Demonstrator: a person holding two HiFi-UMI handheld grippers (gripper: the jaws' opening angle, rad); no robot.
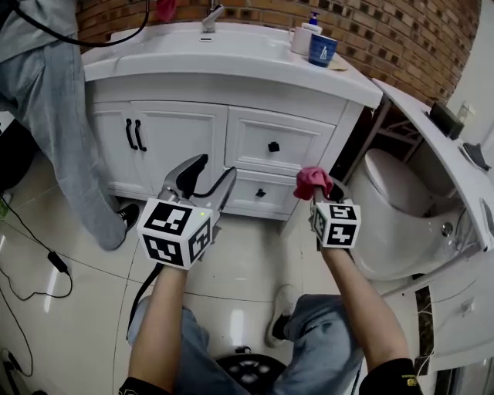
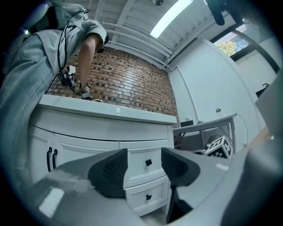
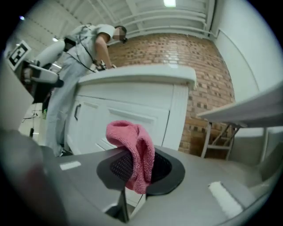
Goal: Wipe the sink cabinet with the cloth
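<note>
The white sink cabinet stands ahead, with two doors at the left and two drawers at the right. A pink cloth is pinched in my right gripper, held a short way in front of the cabinet's lower right corner. In the right gripper view the cloth bulges up between the closed jaws, with the cabinet behind. My left gripper points at the lower drawer, open with nothing between its fingers; the drawers show through the gap.
A person in grey stands at the cabinet's left end beside the doors. A blue mug and a soap bottle sit on the countertop. A toilet is at the right. Cables lie on the tiled floor.
</note>
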